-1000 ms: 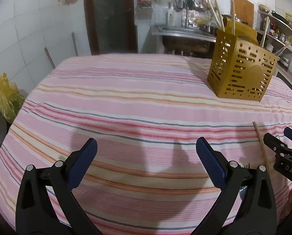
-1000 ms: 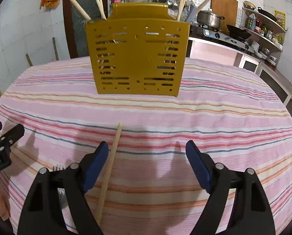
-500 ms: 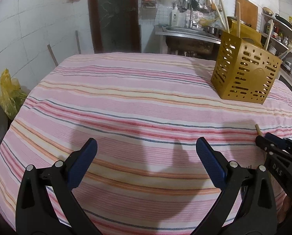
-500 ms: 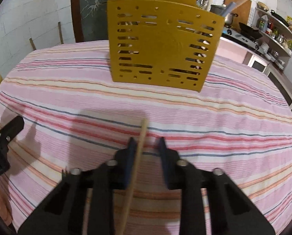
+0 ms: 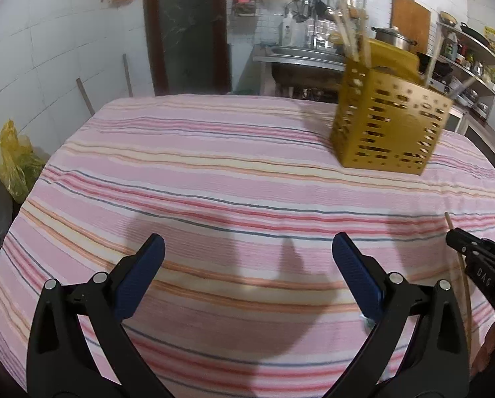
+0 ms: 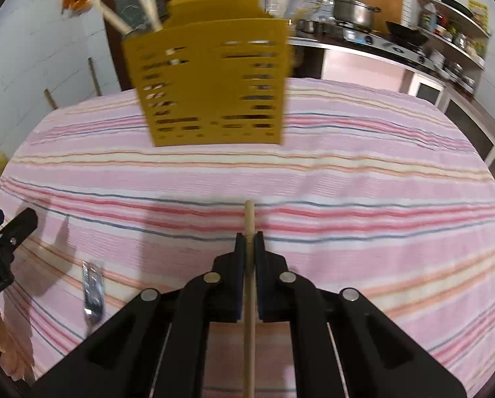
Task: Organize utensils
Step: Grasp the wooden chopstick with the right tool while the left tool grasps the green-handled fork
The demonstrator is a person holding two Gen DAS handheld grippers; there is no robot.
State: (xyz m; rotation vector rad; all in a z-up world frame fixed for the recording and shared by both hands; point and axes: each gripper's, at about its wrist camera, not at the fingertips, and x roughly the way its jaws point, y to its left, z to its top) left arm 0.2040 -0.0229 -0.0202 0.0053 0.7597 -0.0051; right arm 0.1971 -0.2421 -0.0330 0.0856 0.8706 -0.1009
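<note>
The right gripper (image 6: 249,243) clamps a wooden chopstick (image 6: 249,301) in front of the yellow utensil caddy (image 6: 211,83), which stands on the striped tablecloth (image 6: 363,179); the left gripper (image 5: 247,272) hangs wide and empty nearby. A metal fork (image 6: 93,285) lies on the cloth left of the stick. Done well, the stick is tipped upright above the caddy's open top before release, clear of the handles already inside

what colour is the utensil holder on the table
Mustard yellow holder, clearest in the right wrist view.
</note>
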